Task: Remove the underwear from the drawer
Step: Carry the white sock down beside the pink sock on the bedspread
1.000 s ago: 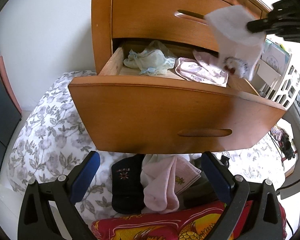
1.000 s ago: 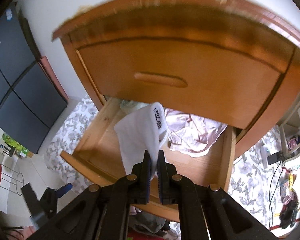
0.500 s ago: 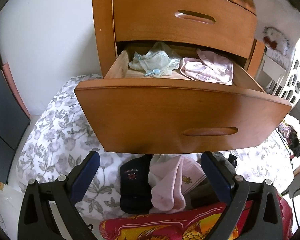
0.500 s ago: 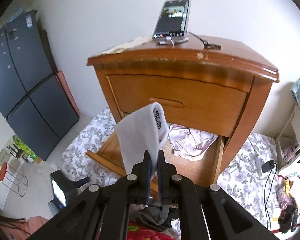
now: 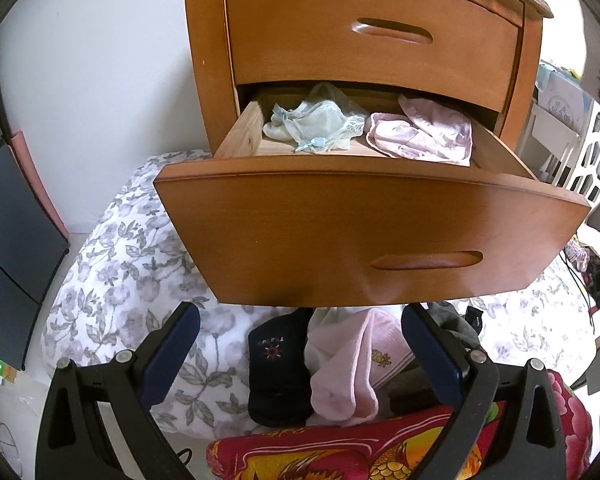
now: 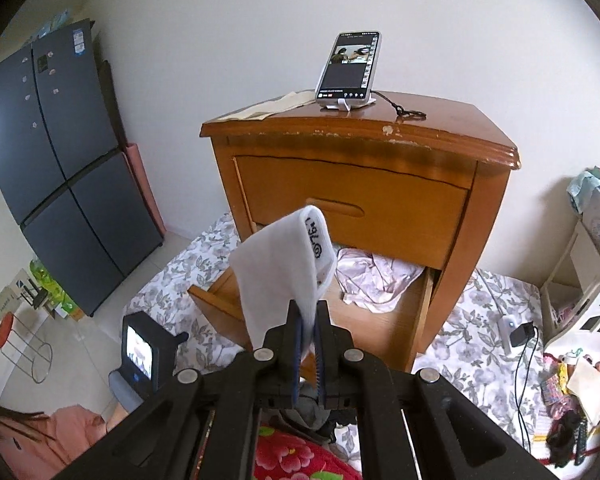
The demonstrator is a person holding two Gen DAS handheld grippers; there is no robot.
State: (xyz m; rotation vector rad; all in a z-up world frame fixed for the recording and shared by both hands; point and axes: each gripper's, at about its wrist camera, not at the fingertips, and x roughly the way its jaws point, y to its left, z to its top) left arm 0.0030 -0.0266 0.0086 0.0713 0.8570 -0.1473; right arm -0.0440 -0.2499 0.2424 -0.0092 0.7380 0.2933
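Note:
The lower drawer (image 5: pixel 340 232) of the wooden nightstand (image 6: pixel 360 192) is pulled out. Inside lie pale blue lace underwear (image 5: pixel 316 124) and crumpled pink underwear (image 5: pixel 420 136), also visible from the right wrist as pink underwear (image 6: pixel 372 276). My right gripper (image 6: pixel 308 312) is shut on a white garment (image 6: pixel 276 268) with a printed band, held in the air in front of the nightstand, apart from the drawer. My left gripper (image 5: pixel 300 316) stands open and empty below the drawer front, over a black sock (image 5: pixel 276 368) and a pink sock (image 5: pixel 348 368).
A phone (image 6: pixel 350 66) on a stand and a cloth sit on the nightstand top. A dark fridge (image 6: pixel 60 160) stands at left, a white rack (image 6: pixel 592 280) at right. Floral bedding (image 5: pixel 132 264) and a red blanket (image 5: pixel 340 452) cover the floor. A person's pink sleeve (image 6: pixel 72 436) shows low left.
My right gripper has drawn back and up from the drawer with the white garment, which has left the left wrist view. The left gripper has stayed put.

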